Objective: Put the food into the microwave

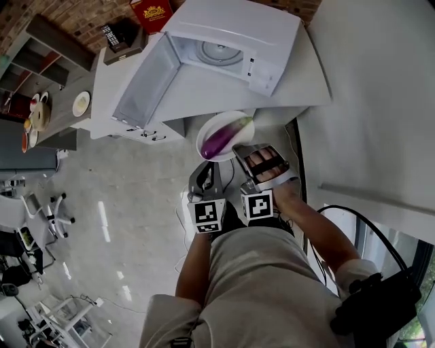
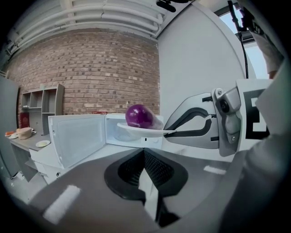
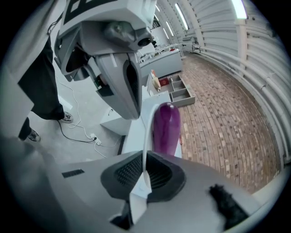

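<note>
A purple eggplant (image 1: 228, 134) lies on a white plate (image 1: 208, 134), held in the air just in front of the white counter (image 1: 299, 78). My right gripper (image 1: 239, 148) is shut on the plate's near rim (image 3: 146, 136), and the eggplant (image 3: 166, 125) rises beyond its jaws. On the counter stands the white microwave (image 1: 231, 47) with its door (image 1: 144, 83) swung open to the left. My left gripper (image 1: 206, 166) hangs beside the right one, below the plate, jaws shut and empty (image 2: 144, 157). From there the plate (image 2: 141, 131) and eggplant (image 2: 138, 116) appear in front of the open microwave (image 2: 116, 134).
A white wall panel (image 1: 380, 102) stands to the right of the counter. At the left are a grey shelf with bowls (image 1: 37, 115) and a small plate (image 1: 81, 103). A red box (image 1: 151, 12) stands behind the microwave. An office chair (image 1: 51, 214) and cables are on the floor.
</note>
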The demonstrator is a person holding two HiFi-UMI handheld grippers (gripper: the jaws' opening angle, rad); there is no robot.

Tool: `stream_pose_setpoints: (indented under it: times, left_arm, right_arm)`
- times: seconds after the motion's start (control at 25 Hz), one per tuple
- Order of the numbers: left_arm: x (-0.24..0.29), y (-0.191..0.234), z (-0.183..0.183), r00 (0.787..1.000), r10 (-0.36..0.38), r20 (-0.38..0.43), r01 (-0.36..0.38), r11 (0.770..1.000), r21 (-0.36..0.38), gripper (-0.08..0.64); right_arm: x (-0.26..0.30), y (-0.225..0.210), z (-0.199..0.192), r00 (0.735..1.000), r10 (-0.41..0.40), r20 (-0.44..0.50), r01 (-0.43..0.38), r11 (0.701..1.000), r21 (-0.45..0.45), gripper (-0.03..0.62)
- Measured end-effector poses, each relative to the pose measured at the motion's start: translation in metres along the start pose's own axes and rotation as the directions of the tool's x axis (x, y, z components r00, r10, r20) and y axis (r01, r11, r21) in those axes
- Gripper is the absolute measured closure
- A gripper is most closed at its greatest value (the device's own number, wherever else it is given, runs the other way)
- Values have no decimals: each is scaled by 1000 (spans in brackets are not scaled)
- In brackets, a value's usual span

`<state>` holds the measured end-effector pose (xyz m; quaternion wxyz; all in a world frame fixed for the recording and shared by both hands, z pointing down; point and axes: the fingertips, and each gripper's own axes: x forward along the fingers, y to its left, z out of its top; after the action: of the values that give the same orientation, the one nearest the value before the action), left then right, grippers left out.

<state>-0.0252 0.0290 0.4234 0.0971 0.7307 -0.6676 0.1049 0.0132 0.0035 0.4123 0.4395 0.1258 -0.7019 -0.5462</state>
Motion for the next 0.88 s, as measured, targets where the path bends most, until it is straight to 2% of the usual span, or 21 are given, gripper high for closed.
stream_pose_setpoints:
  times: [0.4,0.72,0.88]
  left_arm:
    - [48,65,21,990,-138,-5,138,989,46,553]
    - [67,107,15,978,-210,-10,211,976,57,554]
    - [77,114,8,973,-230,-10,230,972,53,554]
  right_arm:
    - [63,-47,15,993,14,-117,-9,999,44,569]
    - [104,-56,19,976,20,-215,-2,996,84,569]
    - [117,-61,10,966,-8,-258,37,994,105,569]
